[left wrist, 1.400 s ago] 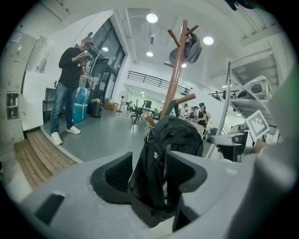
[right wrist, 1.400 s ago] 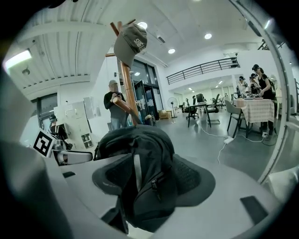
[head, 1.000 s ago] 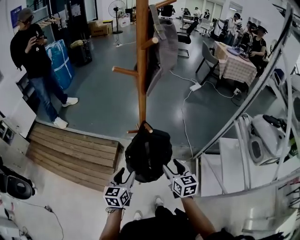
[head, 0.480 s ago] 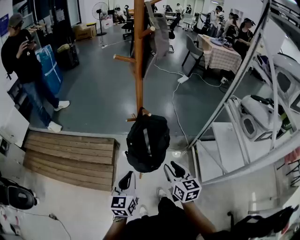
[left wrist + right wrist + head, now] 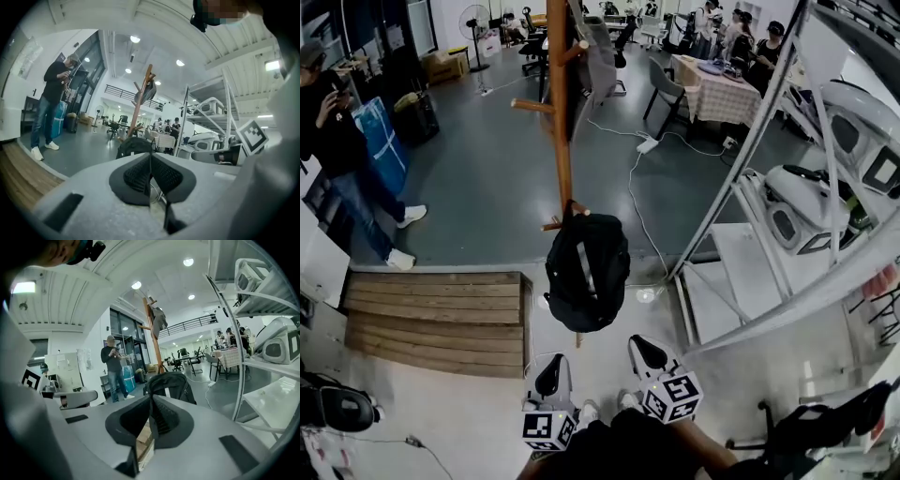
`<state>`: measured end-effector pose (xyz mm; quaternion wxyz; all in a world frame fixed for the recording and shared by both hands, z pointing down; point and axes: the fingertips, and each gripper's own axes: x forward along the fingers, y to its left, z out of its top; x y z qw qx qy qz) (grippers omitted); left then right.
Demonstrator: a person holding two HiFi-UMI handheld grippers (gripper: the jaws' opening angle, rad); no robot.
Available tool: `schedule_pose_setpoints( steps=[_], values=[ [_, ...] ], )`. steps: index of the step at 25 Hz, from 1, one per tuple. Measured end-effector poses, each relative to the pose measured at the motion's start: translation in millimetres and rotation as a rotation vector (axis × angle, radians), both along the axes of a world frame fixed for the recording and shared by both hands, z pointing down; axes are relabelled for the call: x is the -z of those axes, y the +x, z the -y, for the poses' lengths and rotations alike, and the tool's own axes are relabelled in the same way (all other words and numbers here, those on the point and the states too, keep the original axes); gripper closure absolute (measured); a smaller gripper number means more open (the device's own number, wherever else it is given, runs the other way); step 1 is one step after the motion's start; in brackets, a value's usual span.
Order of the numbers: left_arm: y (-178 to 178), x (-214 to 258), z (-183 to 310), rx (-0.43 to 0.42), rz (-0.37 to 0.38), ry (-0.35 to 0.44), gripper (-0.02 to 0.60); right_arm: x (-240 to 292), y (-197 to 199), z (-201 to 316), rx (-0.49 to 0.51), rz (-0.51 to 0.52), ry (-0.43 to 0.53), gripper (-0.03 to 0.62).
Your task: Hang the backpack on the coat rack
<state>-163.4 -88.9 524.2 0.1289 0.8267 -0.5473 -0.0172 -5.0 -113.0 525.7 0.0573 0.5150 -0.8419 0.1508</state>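
The backpack (image 5: 586,272) could slip off if its loop sits shallow on the rack's (image 5: 560,122) low peg. It is black and slumped, hanging free at mid-scene. The left gripper (image 5: 549,370) is closed and empty. The right gripper (image 5: 641,349) has just been closing, its pads together on nothing. The 2 are near, clear of it.

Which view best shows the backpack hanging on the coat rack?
Head view: the whole backpack hangs from a low peg of the coat rack. The left gripper view shows only its top above the jaws; the right gripper view, its upper half.
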Motion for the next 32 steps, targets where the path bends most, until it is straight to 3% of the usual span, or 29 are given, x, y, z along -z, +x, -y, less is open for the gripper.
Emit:
schedule_pose_setpoints(
  steps=[10, 32],
  values=[
    [31, -3, -7, 0.009, 0.09, 0.022, 0.557, 6, 19, -25, 0.007, 0.058, 0.001, 0.577],
    [65, 0, -5, 0.026, 0.099, 0.025, 0.557, 3, 34, -28, 0.071, 0.057, 0.017, 0.582]
  ],
)
